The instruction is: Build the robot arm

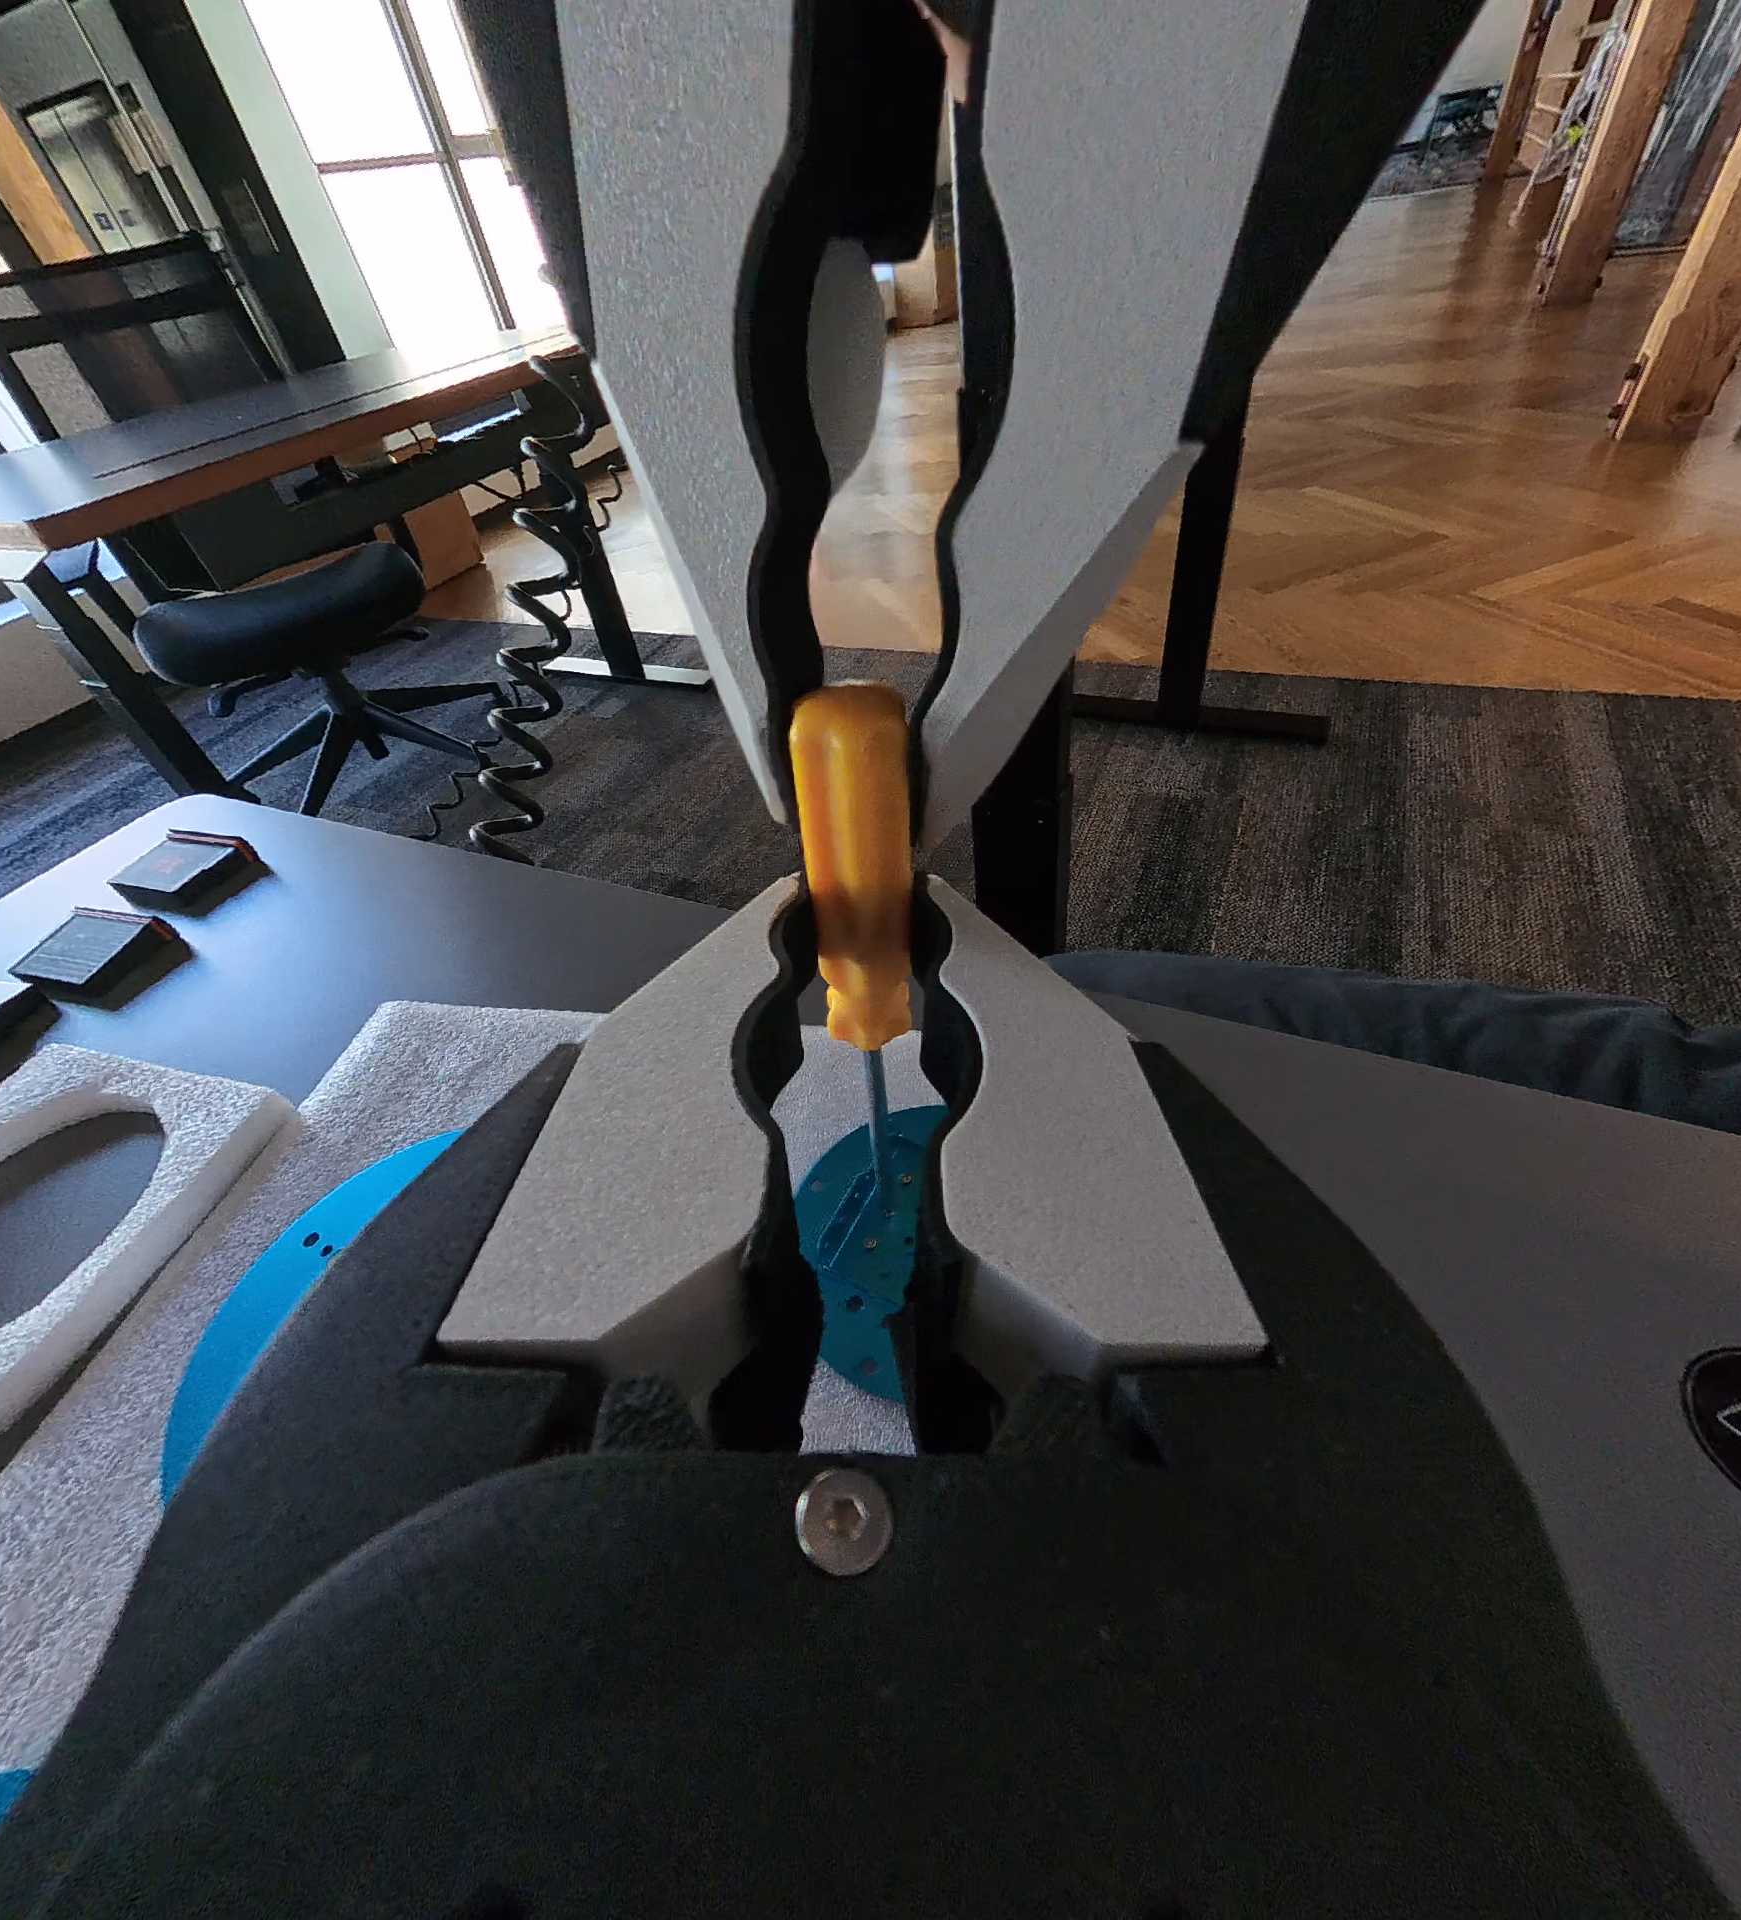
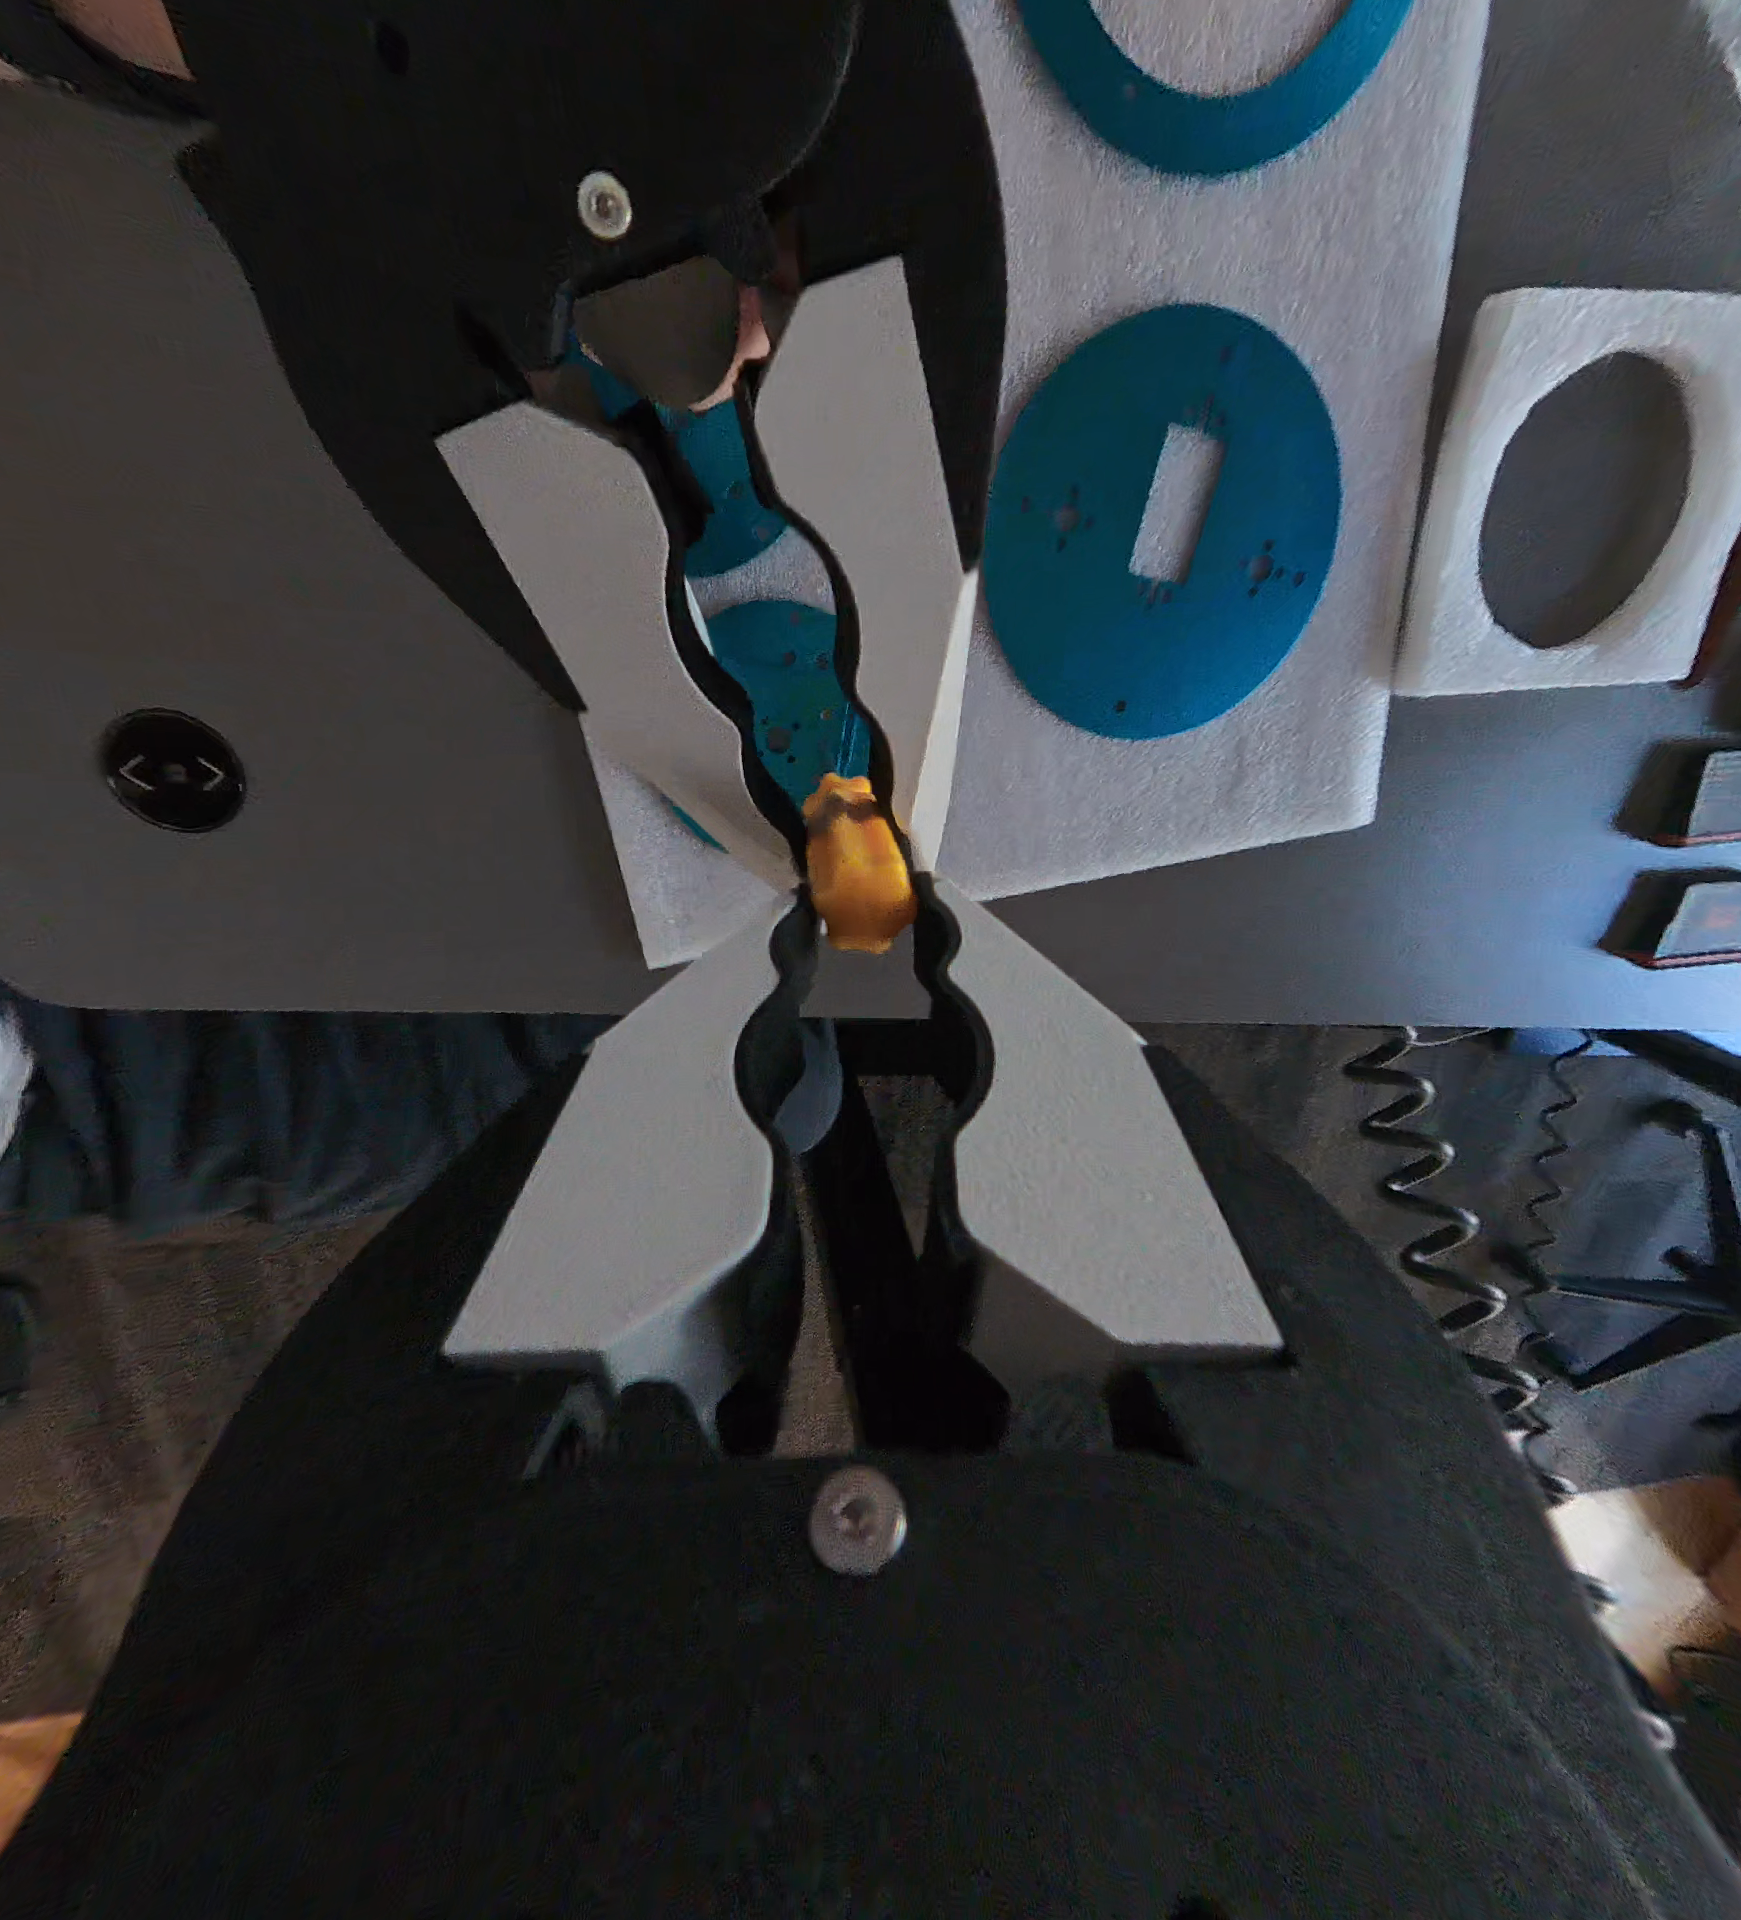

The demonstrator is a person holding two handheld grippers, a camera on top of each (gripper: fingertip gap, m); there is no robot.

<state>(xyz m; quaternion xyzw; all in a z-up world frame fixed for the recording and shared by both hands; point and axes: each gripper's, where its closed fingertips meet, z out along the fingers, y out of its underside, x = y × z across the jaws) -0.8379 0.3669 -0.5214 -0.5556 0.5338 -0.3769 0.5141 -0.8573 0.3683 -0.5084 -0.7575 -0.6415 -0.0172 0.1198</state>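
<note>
A screwdriver with a yellow handle (image 1: 858,935) stands nearly upright, its thin shaft reaching down to a small blue bracket (image 1: 845,1231) on a small blue holed disc (image 1: 861,1314). My left gripper (image 1: 864,888) is shut on the lower part of the handle. My right gripper (image 1: 855,816) comes from above and is shut on the handle's upper part. In the right wrist view the handle (image 2: 858,873) shows end-on between my right gripper (image 2: 864,906) and the left gripper (image 2: 845,844). The small disc (image 2: 793,675) shows between the left fingers.
A white foam sheet (image 2: 1157,810) on the grey table (image 2: 222,520) carries a large blue disc with a slot (image 2: 1084,623) and a blue ring (image 2: 1209,125). A foam block with an oval hole (image 2: 1531,322) and two small black boxes (image 2: 1718,795) lie beyond. A coiled cable (image 2: 1437,1195) hangs off the table edge.
</note>
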